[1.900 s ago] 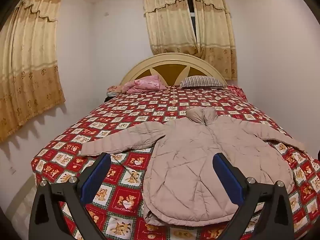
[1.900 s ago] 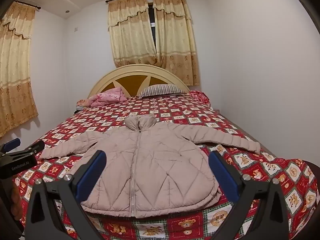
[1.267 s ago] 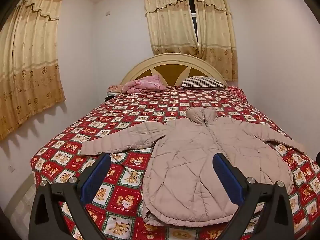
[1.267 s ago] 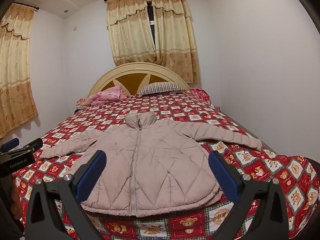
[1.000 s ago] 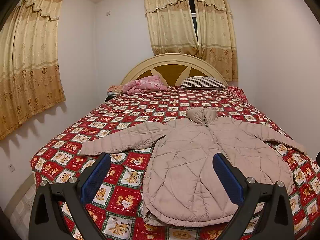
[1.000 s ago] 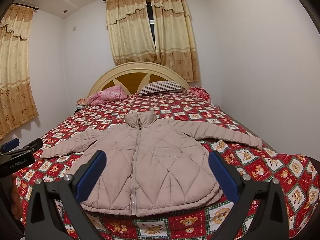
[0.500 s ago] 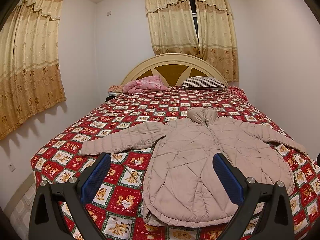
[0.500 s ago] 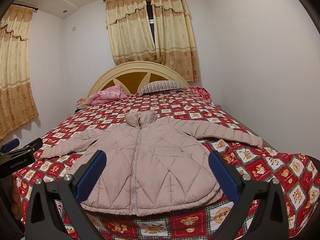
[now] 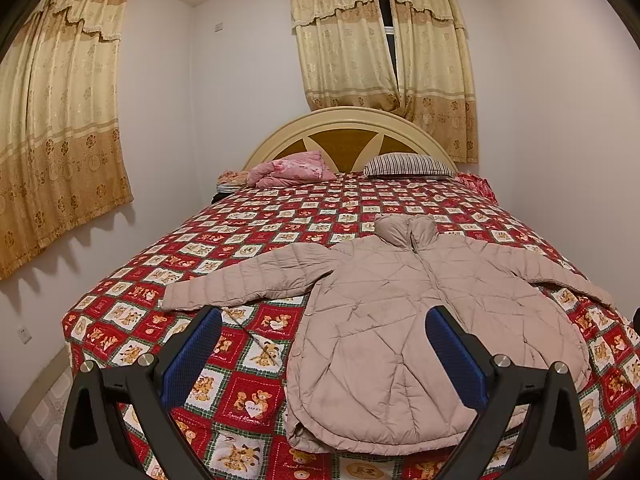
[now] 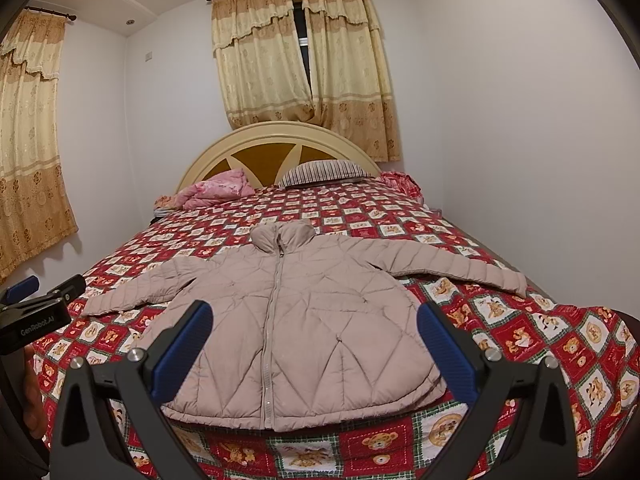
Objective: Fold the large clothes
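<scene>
A pale pink quilted puffer jacket (image 9: 400, 320) lies flat, front up and zipped, on the bed, sleeves spread out to both sides. It also shows in the right wrist view (image 10: 296, 320). My left gripper (image 9: 322, 320) is open and empty, held short of the foot of the bed, over the jacket's left hem. My right gripper (image 10: 314, 316) is open and empty, held before the middle of the hem. The left gripper's body (image 10: 36, 316) shows at the left edge of the right wrist view.
The bed has a red patchwork bear quilt (image 9: 248, 364) and a rounded headboard (image 9: 348, 140). A pink bundle (image 9: 288, 164) and a striped pillow (image 9: 404, 160) lie at the head. White walls stand close on the right; curtains hang left and behind.
Both views have crept slightly; the jacket sits a touch lower in the right wrist view. The jacket itself has not moved and both grippers stay open.
</scene>
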`<state>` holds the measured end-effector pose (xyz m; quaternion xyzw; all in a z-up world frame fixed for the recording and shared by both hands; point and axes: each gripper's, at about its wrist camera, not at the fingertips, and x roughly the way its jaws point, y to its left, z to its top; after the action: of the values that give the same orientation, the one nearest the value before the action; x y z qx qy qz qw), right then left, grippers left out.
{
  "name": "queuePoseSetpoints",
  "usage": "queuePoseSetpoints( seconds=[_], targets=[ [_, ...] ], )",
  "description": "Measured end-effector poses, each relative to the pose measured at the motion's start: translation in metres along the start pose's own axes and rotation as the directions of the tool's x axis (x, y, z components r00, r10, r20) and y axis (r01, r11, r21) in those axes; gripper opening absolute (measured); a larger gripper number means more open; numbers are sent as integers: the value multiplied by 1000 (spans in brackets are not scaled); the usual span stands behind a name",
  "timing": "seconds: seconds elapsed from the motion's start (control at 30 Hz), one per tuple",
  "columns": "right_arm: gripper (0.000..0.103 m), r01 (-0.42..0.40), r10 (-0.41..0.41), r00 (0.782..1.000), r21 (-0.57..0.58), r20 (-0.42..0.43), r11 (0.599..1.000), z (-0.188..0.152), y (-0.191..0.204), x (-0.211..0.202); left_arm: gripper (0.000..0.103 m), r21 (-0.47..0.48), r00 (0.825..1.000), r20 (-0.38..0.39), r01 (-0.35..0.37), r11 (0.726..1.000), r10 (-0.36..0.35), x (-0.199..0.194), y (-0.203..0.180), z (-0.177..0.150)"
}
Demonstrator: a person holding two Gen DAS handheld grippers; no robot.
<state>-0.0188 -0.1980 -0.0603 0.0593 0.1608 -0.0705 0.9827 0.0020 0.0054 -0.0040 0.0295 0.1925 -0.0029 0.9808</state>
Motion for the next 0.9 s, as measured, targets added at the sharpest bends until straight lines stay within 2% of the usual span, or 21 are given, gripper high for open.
queuePoseSetpoints(
  seconds=[0.9],
  targets=[
    [103,-6,6,1000,6,-9,1000,-8,6,2,102,-1,1000,-1,0,1000,0,0,0,-1]
  ],
)
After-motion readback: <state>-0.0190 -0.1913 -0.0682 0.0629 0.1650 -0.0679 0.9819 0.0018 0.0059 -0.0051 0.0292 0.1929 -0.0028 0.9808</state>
